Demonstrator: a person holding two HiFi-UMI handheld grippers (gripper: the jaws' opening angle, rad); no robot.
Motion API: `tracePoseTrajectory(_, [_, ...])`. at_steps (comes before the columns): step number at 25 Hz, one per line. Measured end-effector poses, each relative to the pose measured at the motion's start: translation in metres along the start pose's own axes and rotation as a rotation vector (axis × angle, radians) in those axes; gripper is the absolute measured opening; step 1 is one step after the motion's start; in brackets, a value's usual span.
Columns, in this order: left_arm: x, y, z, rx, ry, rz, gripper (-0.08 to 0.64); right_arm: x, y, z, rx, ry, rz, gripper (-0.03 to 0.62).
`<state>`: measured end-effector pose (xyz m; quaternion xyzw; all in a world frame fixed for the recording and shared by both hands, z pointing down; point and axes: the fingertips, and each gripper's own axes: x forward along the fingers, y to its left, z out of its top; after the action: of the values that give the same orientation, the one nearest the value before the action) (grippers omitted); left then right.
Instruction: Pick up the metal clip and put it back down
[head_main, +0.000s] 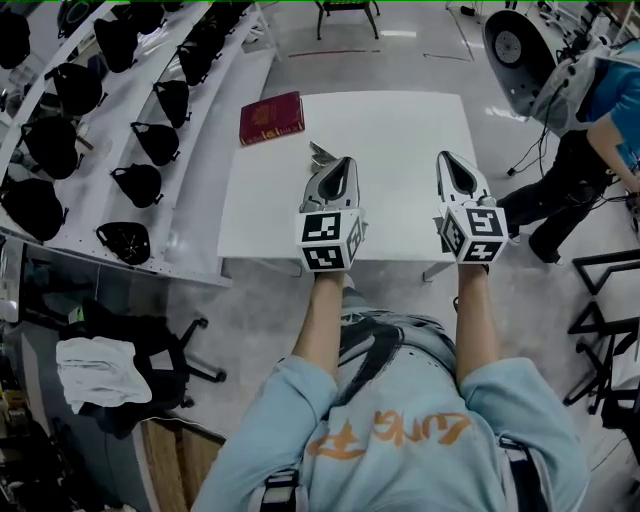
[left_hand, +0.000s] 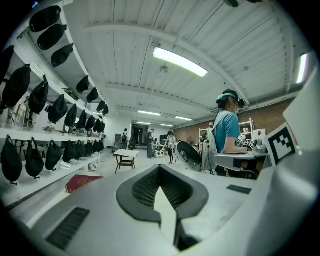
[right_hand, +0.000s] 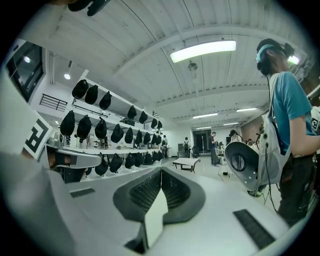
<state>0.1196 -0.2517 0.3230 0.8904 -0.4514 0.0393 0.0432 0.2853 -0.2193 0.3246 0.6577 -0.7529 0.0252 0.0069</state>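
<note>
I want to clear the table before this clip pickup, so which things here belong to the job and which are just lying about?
Job: small silver metal clip, white square table, left gripper, right gripper.
Lying about: dark red book, black bags.

Your table (head_main: 400, 140) is smooth, matt white; the metal clip (head_main: 320, 153) glints shiny; the red book (head_main: 271, 118) looks faintly glossy.

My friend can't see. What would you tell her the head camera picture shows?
A person in a light blue shirt holds the left gripper and the right gripper, both shut and empty, over a white table. A small metal clip lies on the table just beyond the left gripper, and a dark red book sits at the far left corner.
</note>
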Motion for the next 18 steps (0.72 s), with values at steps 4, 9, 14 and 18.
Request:
tracePoseTrajectory(4, [0.006,-0.004,0.002,0.004,-0.002,-0.011,0.021,0.001,-0.005,0.002,-0.022,0.0,-0.004,0.029])
tracePoseTrajectory(9, [0.009,-0.006,0.001,0.009,-0.001,-0.022,0.021,0.003,-0.002,0.003,-0.096,0.025,-0.03,0.029])
tracePoseTrajectory(14, [0.008,-0.005,-0.001,0.005,0.004,-0.02,0.021,0.0,0.0,0.003,-0.145,0.031,-0.038,0.03])
tracePoseTrajectory(18, [0.01,-0.009,-0.003,0.01,0.01,-0.03,0.021,-0.002,0.004,0.006,-0.209,0.034,-0.04,0.029])
